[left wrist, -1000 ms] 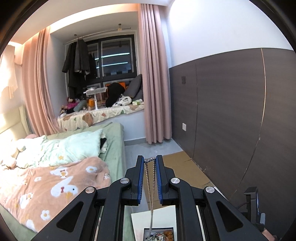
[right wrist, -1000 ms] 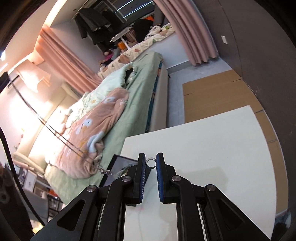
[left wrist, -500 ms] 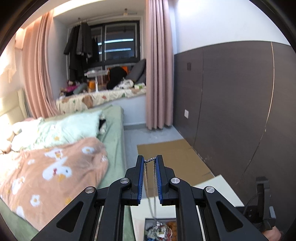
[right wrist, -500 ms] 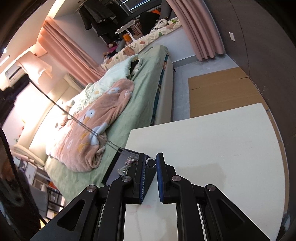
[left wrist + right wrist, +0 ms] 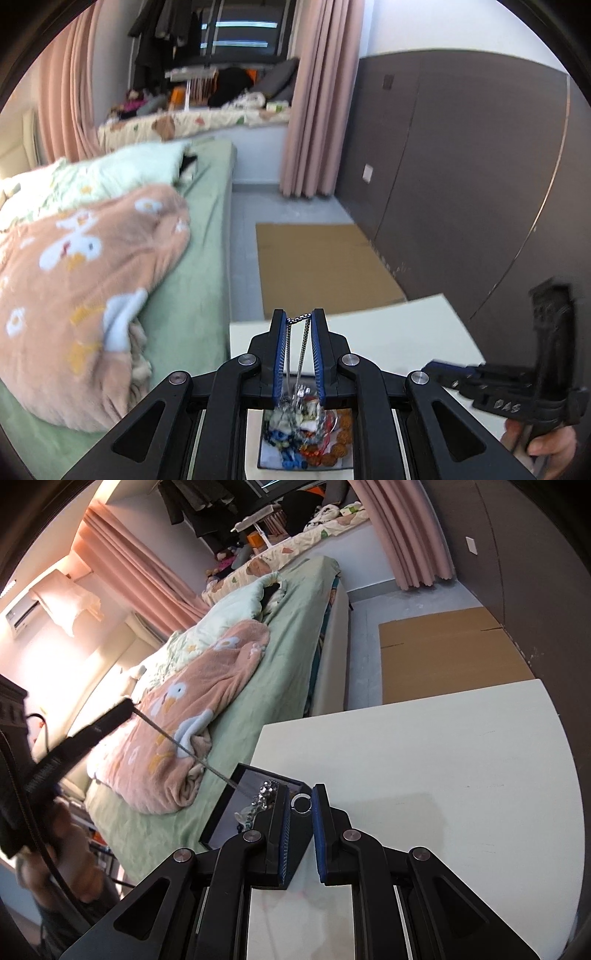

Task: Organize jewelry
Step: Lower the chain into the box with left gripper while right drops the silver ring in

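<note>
Our left hand-held gripper [image 5: 299,319] pinches a silver chain [image 5: 303,345] hanging into the jewelry tray [image 5: 221,818], which sits at the white counter [image 5: 424,760] corner nearest the bed [image 5: 295,635]. Our right hand-held gripper [image 5: 301,799] clamps a small ring [image 5: 301,804]. Bare counter stretches rightward.

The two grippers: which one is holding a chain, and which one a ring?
The left gripper holds the silver chain, which hangs down into the jewelry box. The right gripper holds a small silver ring at its tips.
</note>
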`<control>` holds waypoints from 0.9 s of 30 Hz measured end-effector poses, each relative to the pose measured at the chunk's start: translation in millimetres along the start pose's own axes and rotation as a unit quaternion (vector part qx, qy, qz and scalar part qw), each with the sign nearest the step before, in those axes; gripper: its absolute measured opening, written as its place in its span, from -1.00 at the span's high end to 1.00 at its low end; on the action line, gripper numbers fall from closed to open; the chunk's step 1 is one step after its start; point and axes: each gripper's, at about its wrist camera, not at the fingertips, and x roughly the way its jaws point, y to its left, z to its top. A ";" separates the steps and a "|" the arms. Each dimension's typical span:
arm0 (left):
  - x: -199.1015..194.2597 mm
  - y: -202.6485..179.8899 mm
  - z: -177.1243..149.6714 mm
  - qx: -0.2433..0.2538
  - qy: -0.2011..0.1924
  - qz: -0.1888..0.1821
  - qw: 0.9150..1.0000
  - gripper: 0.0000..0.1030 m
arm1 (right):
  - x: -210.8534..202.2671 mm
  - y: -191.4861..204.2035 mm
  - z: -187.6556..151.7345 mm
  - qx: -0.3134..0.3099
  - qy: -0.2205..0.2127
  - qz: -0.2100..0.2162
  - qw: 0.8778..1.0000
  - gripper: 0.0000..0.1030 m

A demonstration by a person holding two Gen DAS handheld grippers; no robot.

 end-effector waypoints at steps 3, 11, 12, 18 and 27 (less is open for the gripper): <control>18.9 13.9 -12.2 -0.043 0.044 -0.021 0.998 0.72 | 3.6 2.8 0.8 -0.002 0.002 0.007 1.000 0.75; 13.1 40.9 -38.3 -0.098 0.067 -0.038 0.992 -0.14 | 23.1 19.3 1.5 0.004 0.010 0.049 0.999 0.75; 7.0 44.3 -39.9 -0.099 0.064 -0.032 0.992 -0.15 | 26.0 22.2 1.4 0.005 0.012 0.055 0.998 0.75; -13.2 63.3 -43.1 -0.111 0.060 -0.011 0.992 -0.15 | 52.1 39.7 1.0 0.019 0.020 0.092 0.995 0.74; -38.0 61.3 -48.7 -0.101 0.052 0.005 0.993 -0.15 | 66.8 31.6 -4.9 0.063 0.051 0.097 0.992 -0.18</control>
